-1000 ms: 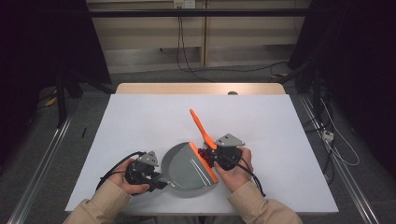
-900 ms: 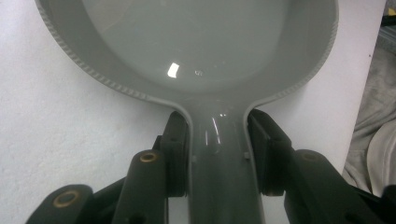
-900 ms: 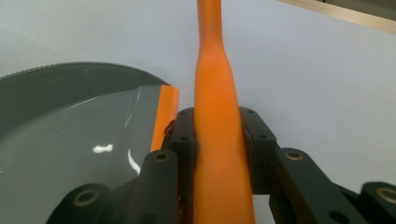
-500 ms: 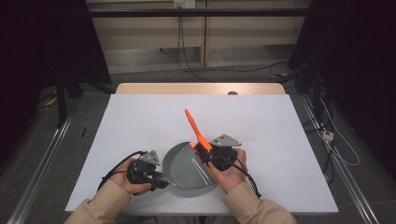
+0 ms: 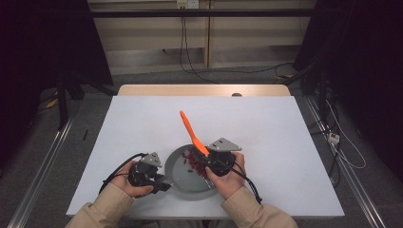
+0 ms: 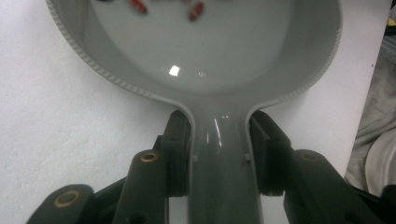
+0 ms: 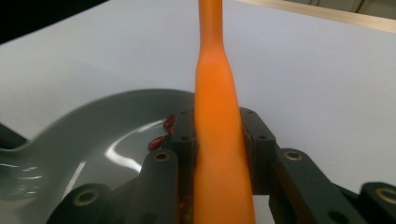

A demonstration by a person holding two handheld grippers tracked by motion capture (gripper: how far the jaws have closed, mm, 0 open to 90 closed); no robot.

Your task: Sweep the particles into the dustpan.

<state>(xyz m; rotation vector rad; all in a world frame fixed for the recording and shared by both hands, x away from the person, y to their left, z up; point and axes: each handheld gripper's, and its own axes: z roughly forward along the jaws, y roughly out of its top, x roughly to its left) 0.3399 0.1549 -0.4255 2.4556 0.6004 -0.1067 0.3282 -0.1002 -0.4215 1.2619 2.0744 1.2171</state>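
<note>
A grey pan lies on the white table near its front edge, with several red beans in its far half. My left gripper is shut on the pan's handle, one pad against each side. The pan's bowl spreads out ahead of those jaws, beans at its far side. My right gripper hangs over the pan's right part, shut on an orange spatula whose handle slants up and away to the left. In the right gripper view the spatula stands between the pads, with the pan and beans behind.
The white table stretches wide and bare to the back and both sides. A wooden strip runs along its far edge. The person's sleeves rest at the front edge. Cables trail from both grippers.
My right gripper has shifted a little to the left over the pan with the spatula, and the handle's tip has swung left. The left gripper and the pan have stayed put.
</note>
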